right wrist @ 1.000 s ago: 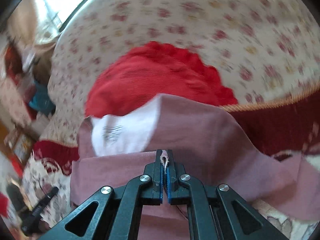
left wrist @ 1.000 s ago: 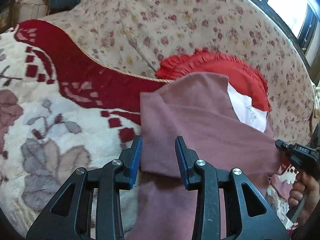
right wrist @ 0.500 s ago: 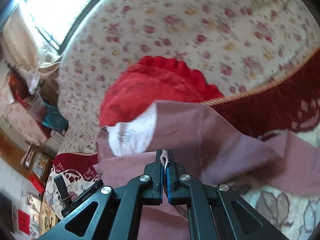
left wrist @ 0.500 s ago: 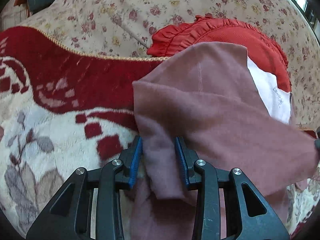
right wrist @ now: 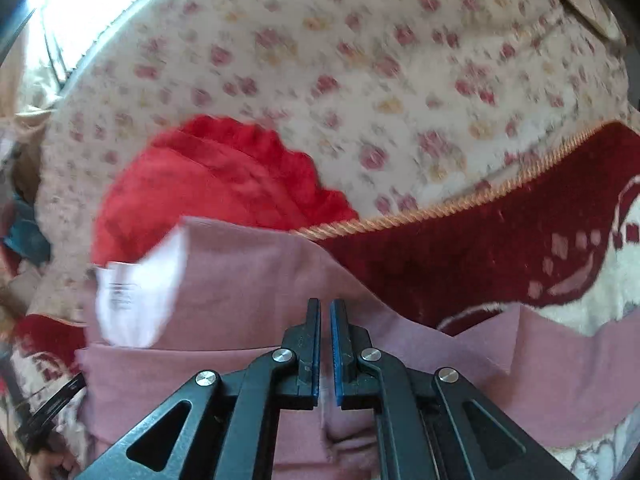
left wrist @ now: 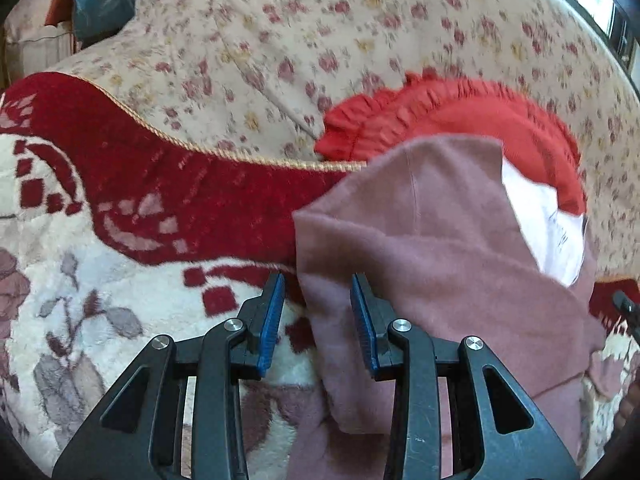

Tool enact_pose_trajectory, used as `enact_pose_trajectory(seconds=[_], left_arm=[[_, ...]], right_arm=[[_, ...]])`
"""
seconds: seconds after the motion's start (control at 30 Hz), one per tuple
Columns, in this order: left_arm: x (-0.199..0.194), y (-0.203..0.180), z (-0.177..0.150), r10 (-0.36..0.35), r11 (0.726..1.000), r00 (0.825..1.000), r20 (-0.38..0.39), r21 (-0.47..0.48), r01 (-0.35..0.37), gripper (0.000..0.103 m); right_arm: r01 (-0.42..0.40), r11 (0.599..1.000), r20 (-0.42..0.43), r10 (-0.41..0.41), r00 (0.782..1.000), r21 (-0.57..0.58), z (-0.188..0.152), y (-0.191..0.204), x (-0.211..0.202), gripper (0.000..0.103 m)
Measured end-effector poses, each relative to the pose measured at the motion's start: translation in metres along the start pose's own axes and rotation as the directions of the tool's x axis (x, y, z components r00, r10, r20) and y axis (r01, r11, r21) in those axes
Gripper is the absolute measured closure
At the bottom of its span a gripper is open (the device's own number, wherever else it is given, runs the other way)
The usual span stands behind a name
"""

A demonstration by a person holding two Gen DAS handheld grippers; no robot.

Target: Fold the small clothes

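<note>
Landmark for this entry: the red frilled cushion [left wrist: 460,116], which leans on the floral sofa back [left wrist: 280,40].

- Dusty-pink garment [left wrist: 440,264]: it lies in front of the cushion, with its far edge lapping over the cushion's lower part. A flap is turned back on the side toward the window, showing a white inner patch [left wrist: 552,224] with faint print (too blurred to read). The rest spreads toward the grippers over the red-and-cream blanket [left wrist: 120,240], whose gold-corded edge meets the cushion's base.

- Left gripper [left wrist: 318,284]: it sits in front of the cushion, at the garment's folded side edge. Its jaws stand apart. The fold sits between the blue pads, up against one of them, and blanket shows in the gap at the other, so there is no clamp.

- Right gripper [right wrist: 325,304]: it is below the cushion in its own view, over the middle of the garment. Its jaws are together with only a thin slit left, and pink shows through the slit. The cloth puckers just under the pads, but I cannot tell whether any of it is pinched.
</note>
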State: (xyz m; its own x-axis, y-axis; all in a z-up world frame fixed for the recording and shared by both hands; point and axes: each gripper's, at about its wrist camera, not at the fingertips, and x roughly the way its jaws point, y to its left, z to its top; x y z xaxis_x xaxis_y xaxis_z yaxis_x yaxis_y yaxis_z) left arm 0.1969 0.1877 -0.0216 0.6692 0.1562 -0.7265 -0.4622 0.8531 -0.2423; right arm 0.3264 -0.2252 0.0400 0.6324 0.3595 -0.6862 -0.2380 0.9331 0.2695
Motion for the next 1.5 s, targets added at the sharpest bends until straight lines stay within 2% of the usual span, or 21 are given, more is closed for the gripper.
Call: enact_pose_trajectory(seconds=[0.07,0.17,0.23,0.3,0.37,0.5,0.57,0.63,0.73,0.8,0.9,1.03,1.1,1.17,1.2,1.3,1.5], left_arm=[[-0.001,-0.002,0.0,-0.008,1.0,1.0,-0.001,0.005,0.008,0.071],[0.009,-0.011,-0.006,-0.016,0.999,0.998,-0.064,0.04,0.019,0.071],[0.021,-0.02,-0.013,0.011,0.994,0.993,-0.116,0.106,0.001,0.07],[0.029,-0.024,-0.018,0.041,0.99,0.991,-0.126,0.138,-0.024,0.064],[0.028,-0.022,-0.017,0.066,0.99,0.991,-0.118,0.128,-0.051,0.053],[0.016,-0.01,-0.014,0.051,0.996,0.992,-0.118,0.08,-0.042,0.052],[0.002,-0.009,-0.015,0.043,0.996,0.995,-0.09,0.078,-0.036,0.052],[-0.013,-0.014,-0.017,0.023,0.996,0.998,-0.064,0.092,-0.017,0.052],[-0.034,-0.029,-0.023,-0.031,0.989,0.999,-0.036,0.146,0.036,0.052],[-0.042,-0.038,-0.027,-0.066,0.983,0.997,-0.032,0.171,0.07,0.052],[-0.045,-0.052,-0.033,-0.1,0.974,0.994,-0.043,0.2,0.107,0.052],[-0.036,-0.063,-0.04,-0.122,0.967,0.987,-0.102,0.214,0.141,0.052],[-0.032,-0.066,-0.041,-0.123,0.965,0.985,-0.117,0.217,0.147,0.052],[-0.03,-0.069,-0.041,-0.125,0.964,0.985,-0.117,0.219,0.148,0.052],[-0.03,-0.069,-0.04,-0.127,0.965,0.985,-0.115,0.217,0.15,0.052],[-0.031,-0.071,-0.04,-0.137,0.964,0.984,-0.11,0.214,0.158,0.052],[-0.024,-0.07,-0.04,-0.132,0.965,0.982,-0.132,0.209,0.158,0.052]], right_arm=[[-0.059,0.996,-0.022,0.058,0.998,-0.066,-0.004,0.015,-0.008,0.101],[-0.076,0.988,-0.123,0.059,0.991,-0.137,-0.022,0.03,0.004,0.101],[-0.024,0.987,-0.229,-0.013,0.973,-0.158,-0.036,0.025,0.028,0.101],[0.035,0.986,-0.279,-0.08,0.957,-0.164,-0.051,0.015,0.045,0.101],[0.051,0.985,-0.261,-0.093,0.961,-0.163,-0.054,0.01,0.043,0.101],[0.08,0.982,-0.152,-0.106,0.983,-0.172,-0.046,0.011,0.001,0.101],[0.118,0.98,-0.088,-0.133,0.987,-0.161,-0.044,0.006,-0.029,0.101],[0.172,0.977,-0.047,-0.179,0.983,-0.129,-0.046,-0.009,-0.058,0.101],[0.266,0.962,-0.059,-0.27,0.961,-0.062,-0.052,-0.054,-0.086,0.1],[0.338,0.941,-0.053,-0.338,0.94,-0.005,-0.056,-0.096,-0.108,0.097],[0.377,0.919,-0.084,-0.37,0.925,0.113,-0.064,-0.167,-0.134,0.096],[0.372,0.878,-0.098,-0.359,0.928,0.301,-0.08,-0.244,-0.152,0.095],[0.302,0.86,-0.097,-0.288,0.953,0.411,-0.088,-0.272,-0.153,0.093],[0.234,0.831,-0.087,-0.22,0.972,0.505,-0.095,-0.288,-0.152,0.076],[0.223,0.816,-0.091,-0.207,0.974,0.533,-0.096,-0.294,-0.148,0.075],[0.211,0.805,-0.083,-0.199,0.976,0.555,-0.095,-0.299,-0.139,0.075],[0.223,0.801,-0.051,-0.235,0.971,0.555,-0.079,-0.298,-0.12,0.077]])
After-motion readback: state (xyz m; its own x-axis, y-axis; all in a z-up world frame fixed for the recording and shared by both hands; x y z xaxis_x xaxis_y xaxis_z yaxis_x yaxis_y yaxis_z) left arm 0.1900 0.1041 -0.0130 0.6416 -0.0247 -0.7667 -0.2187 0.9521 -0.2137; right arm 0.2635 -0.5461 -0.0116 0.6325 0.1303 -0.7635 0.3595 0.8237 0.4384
